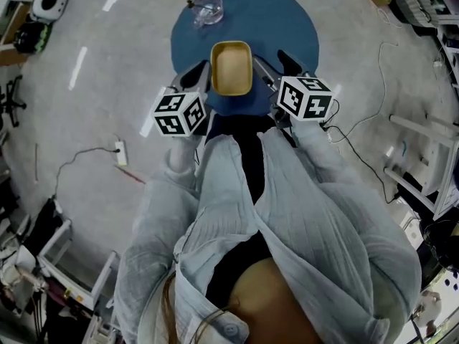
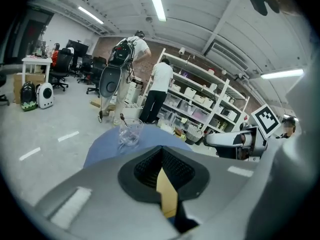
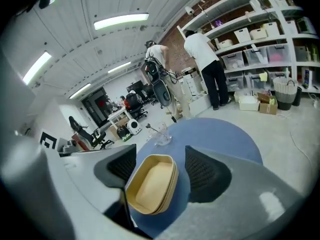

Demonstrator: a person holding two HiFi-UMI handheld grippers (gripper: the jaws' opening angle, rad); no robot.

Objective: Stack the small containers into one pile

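1. Your left gripper (image 2: 162, 166) has its fingers nearly together, clamped on a thin tan wall. That wall belongs to the nested tan containers (image 2: 166, 194), seen edge-on between the pads.
2. In the head view, the left gripper (image 1: 203, 74) sits at the left rim of the nested tan containers (image 1: 231, 68). They lie over the near edge of the round blue worktop (image 1: 287, 20), open side up. You cannot tell from these views whether they rest on the surface or hang just above it.
3. Your right gripper (image 3: 160, 166) has its fingers well apart. The nested tan containers (image 3: 152, 184) show tilted in the gap between them, with a doubled rim line along one side. Blue worktop (image 3: 225, 139) is visible between the containers and the right-hand pad, so nothing is gripped on that side.
4. From above, the right gripper (image 1: 276, 67) stands just beside the containers' right rim.
5. A clear cup (image 1: 206, 9) stands near the far edge of the worktop, well apart from the containers and both grippers. It also shows in the left gripper view (image 2: 130, 132) and the right gripper view (image 3: 160, 134).
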